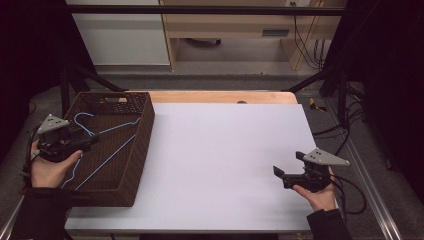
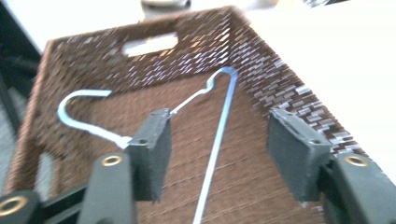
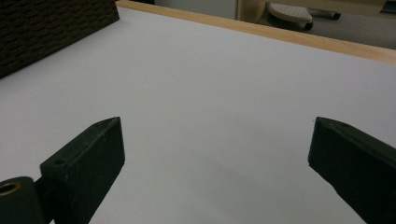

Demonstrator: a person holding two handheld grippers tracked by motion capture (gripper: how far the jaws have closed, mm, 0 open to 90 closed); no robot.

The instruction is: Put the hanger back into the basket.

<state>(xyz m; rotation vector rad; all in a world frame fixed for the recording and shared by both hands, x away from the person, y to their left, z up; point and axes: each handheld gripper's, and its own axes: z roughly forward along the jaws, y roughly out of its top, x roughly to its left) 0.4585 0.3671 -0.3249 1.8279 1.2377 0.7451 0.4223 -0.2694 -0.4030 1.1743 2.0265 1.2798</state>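
Hanger [image 2: 219, 135], blue wire, lies in the basket [image 1: 142, 145] at left, long axis near-to-far, directly under the left gripper [image 2: 217, 154], jaws spread astride one wire; right gripper [image 1: 286, 167] released, well apart.

One woven brown basket [image 1: 131, 150] sits on the one white surface [image 1: 225, 160], at its left side. Inside the basket lies one light blue wire hanger [image 1: 107, 150]; the left gripper view shows its single hook [image 2: 77, 105] and one bent shoulder [image 2: 224, 74]. Whether a second hanger lies under it cannot be told. The basket's far wall has one handle slot [image 2: 149, 44].

Two tools are counted: one left tool [image 1: 85, 141] over the basket and one right tool [image 1: 287, 165] over the bare surface, each held by one hand, each with two black jaws standing apart. Two grey three-cornered plates top them, one per tool.
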